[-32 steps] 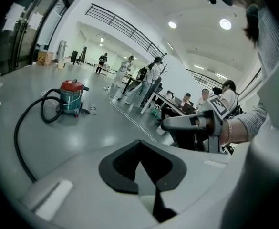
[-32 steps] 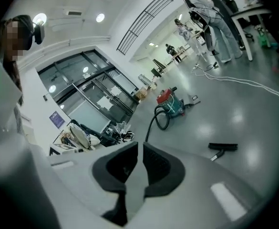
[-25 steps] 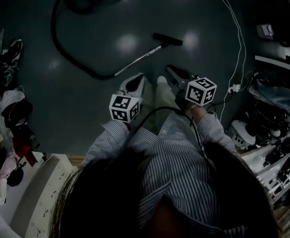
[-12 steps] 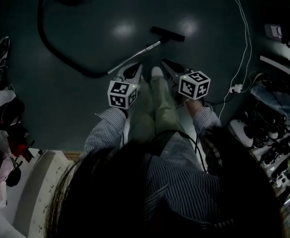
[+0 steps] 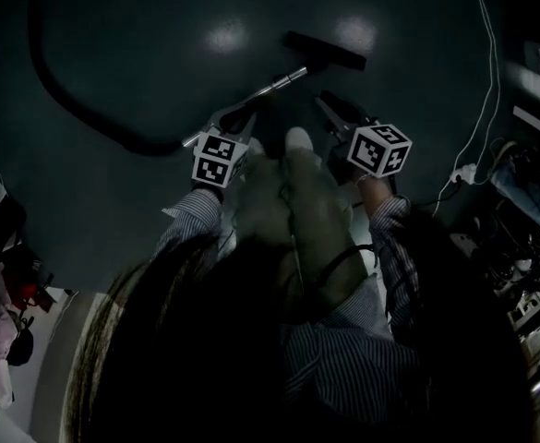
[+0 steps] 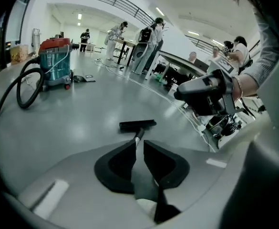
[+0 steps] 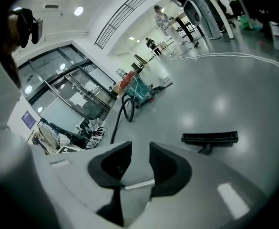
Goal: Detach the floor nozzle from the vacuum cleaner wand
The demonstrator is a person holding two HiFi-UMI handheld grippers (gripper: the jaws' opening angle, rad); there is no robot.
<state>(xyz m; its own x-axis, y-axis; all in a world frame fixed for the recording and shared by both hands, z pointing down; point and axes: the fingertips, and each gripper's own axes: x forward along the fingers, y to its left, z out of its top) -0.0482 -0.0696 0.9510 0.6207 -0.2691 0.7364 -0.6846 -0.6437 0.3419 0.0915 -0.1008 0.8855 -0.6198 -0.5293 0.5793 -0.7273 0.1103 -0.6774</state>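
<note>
Metal wand (image 5: 286,79) lies closer now: left gripper (image 5: 237,118) and right gripper (image 5: 337,109) have dropped, jaws freshly parted, clamping nothing

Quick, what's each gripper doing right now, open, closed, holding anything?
Left gripper: open, jaws just been opening, nothing between them.
Right gripper: open, jaws just been opening; wand shows through the gap, ungripped.

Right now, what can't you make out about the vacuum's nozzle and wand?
- Joint between floor nozzle and wand: head view, too dark and small to show any catch.
- Hose: head view, cut off by the top edge.
- Vacuum cleaner: outside head view; shows only in gripper views.
</note>
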